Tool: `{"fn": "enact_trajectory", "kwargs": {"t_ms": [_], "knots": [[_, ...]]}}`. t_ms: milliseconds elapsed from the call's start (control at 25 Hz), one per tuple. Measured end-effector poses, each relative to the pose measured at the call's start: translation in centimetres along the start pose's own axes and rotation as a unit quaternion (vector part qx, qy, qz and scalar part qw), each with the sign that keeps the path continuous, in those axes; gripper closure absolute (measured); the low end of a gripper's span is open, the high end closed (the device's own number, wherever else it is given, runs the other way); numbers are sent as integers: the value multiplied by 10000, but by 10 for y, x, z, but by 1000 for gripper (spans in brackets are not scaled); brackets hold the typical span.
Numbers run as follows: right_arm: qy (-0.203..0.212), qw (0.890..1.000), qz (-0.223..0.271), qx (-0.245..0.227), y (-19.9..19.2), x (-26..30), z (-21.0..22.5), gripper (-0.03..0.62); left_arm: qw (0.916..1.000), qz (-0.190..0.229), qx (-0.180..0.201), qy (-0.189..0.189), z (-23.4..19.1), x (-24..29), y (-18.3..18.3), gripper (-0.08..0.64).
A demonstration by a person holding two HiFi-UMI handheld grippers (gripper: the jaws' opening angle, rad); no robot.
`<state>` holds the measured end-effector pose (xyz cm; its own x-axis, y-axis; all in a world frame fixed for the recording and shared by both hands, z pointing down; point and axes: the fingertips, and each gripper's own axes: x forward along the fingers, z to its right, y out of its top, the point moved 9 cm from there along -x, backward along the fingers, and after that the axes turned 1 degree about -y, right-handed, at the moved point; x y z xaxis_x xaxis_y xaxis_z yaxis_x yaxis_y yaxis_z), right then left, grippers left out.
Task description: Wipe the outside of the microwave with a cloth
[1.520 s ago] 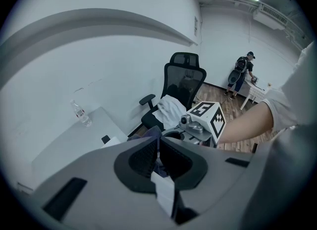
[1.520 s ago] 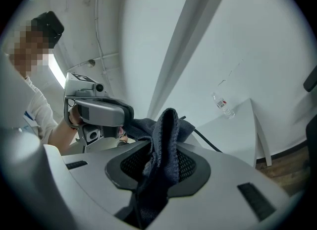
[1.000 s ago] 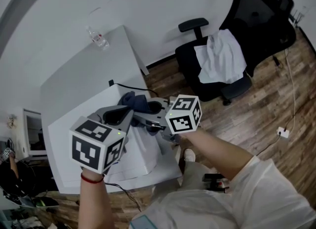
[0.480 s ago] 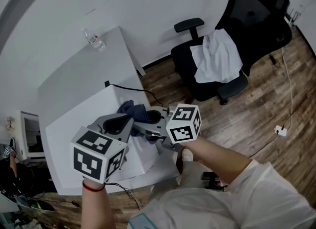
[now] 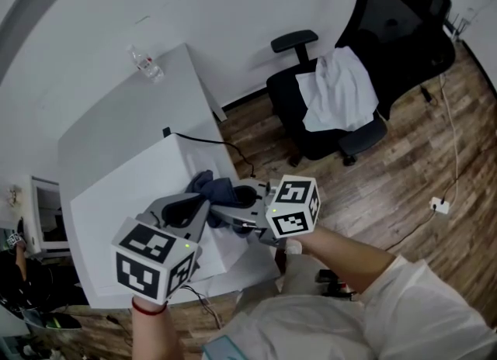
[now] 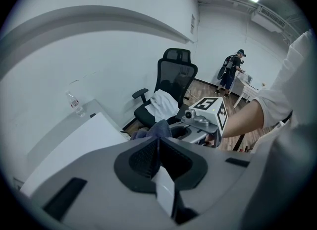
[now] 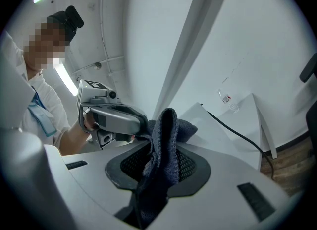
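Observation:
The white microwave (image 5: 124, 188) stands on a white desk; its top (image 7: 218, 130) shows in the right gripper view. A dark blue cloth (image 5: 213, 188) is bunched over the microwave's right front corner. My right gripper (image 5: 227, 211) is shut on this cloth (image 7: 161, 159), which stands up between its jaws (image 7: 158, 172). My left gripper (image 5: 200, 211) is just left of it, jaws shut (image 6: 158, 147), tips against the cloth (image 6: 158, 129). I cannot tell if they pinch its edge. The right gripper (image 6: 203, 120) faces the left one (image 7: 114, 117) closely.
A black cable (image 5: 206, 141) runs off the microwave's back right. A clear bottle (image 5: 146, 62) stands at the desk's (image 5: 116, 106) far corner. A black office chair (image 5: 388, 48) with a white garment (image 5: 338, 91) sits right on the wood floor. A monitor (image 5: 43, 211) is at left.
Both grippers and the cloth have drawn nearer to me, toward the microwave's front right corner. The right gripper still holds the cloth.

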<state>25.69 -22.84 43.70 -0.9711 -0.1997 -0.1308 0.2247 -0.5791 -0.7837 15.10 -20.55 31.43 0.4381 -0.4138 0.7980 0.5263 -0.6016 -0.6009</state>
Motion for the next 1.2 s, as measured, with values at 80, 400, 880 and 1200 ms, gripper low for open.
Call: {"fn": "enact_trajectory", "kwargs": {"t_ms": [80,400,880,1200], "knots": [[-8,10000,15,17,-3,-2,-5,483,10000,4,-15,-19,3,-2,-3,546],[-30,9997,186,150,-17,-13,-25,483,9999,-19,-12,-122,15,-6,-12,546],[39,9997,64,249,-33,-27,-52,483,9990,-115,167,-393,37,-10,-22,546],[33,9995,58,323,-40,-35,-69,483,9976,-197,316,-591,51,-15,-27,546]]}}
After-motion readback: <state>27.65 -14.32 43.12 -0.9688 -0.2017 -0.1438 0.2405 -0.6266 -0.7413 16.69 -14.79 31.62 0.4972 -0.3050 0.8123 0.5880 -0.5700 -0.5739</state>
